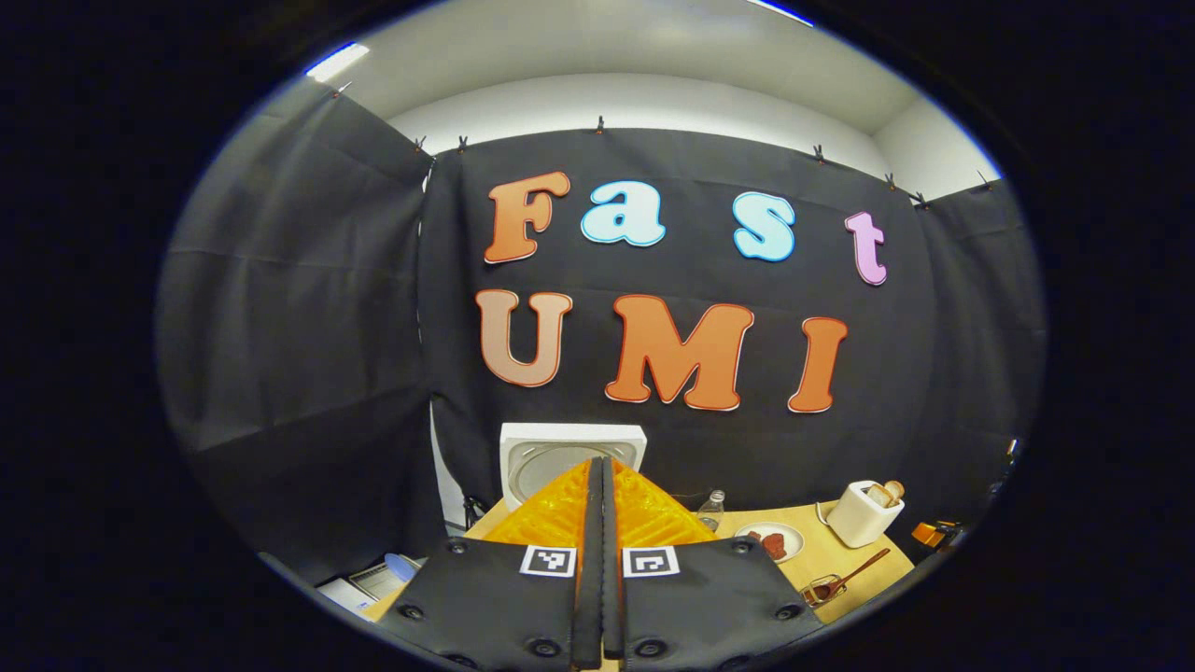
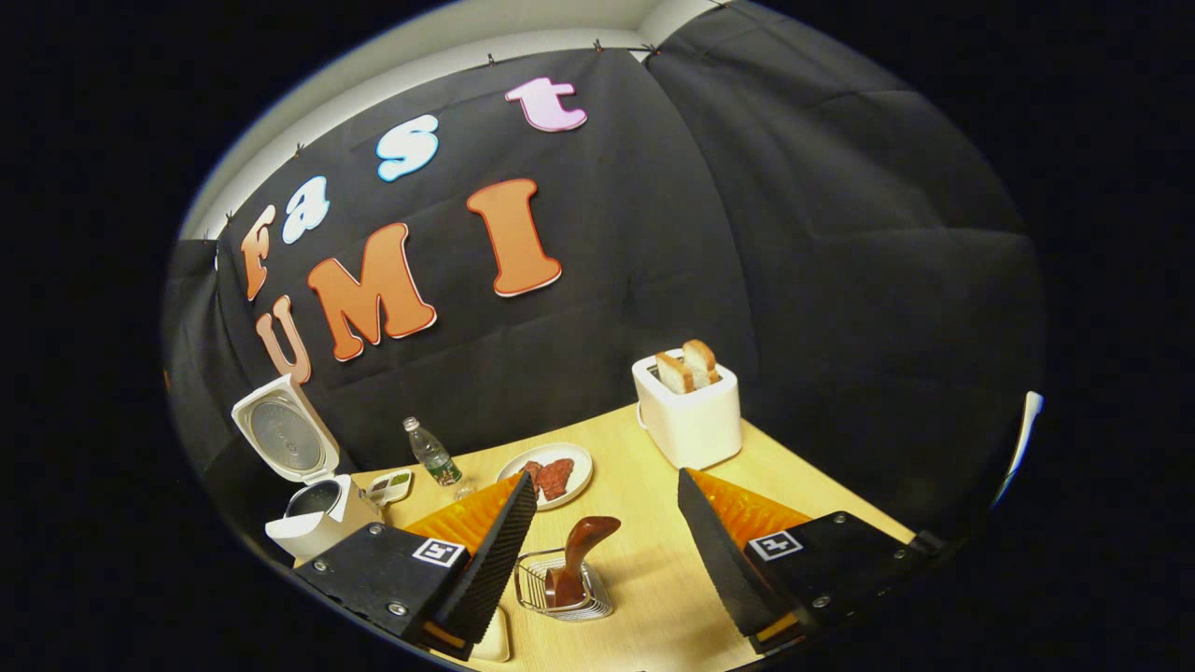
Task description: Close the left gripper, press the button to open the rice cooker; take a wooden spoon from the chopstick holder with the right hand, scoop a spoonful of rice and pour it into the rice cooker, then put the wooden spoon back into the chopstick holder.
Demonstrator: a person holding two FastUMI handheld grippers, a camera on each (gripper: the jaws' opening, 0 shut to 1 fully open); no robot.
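Rice cooker [image 2: 313, 485] stands lid-up at the table [image 2: 653, 560] edge; left gripper [image 1: 602, 504] pressed together, right gripper [image 2: 607, 509] spread above the wooden spoon [image 2: 577, 555].

left tool [image 1: 601, 467] | black plates, square markers, screws | right tool [image 2: 605, 495] seemingly alike

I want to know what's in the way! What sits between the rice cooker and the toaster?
In the right gripper view, a water bottle and a plate of meat sit between rice cooker and toaster.

Tongs above the bench

Left tongs [image 1: 602, 467] pressed together, raised over the bench [image 2: 644, 523]; right tongs [image 2: 607, 495] spread wide, tilted down toward it.
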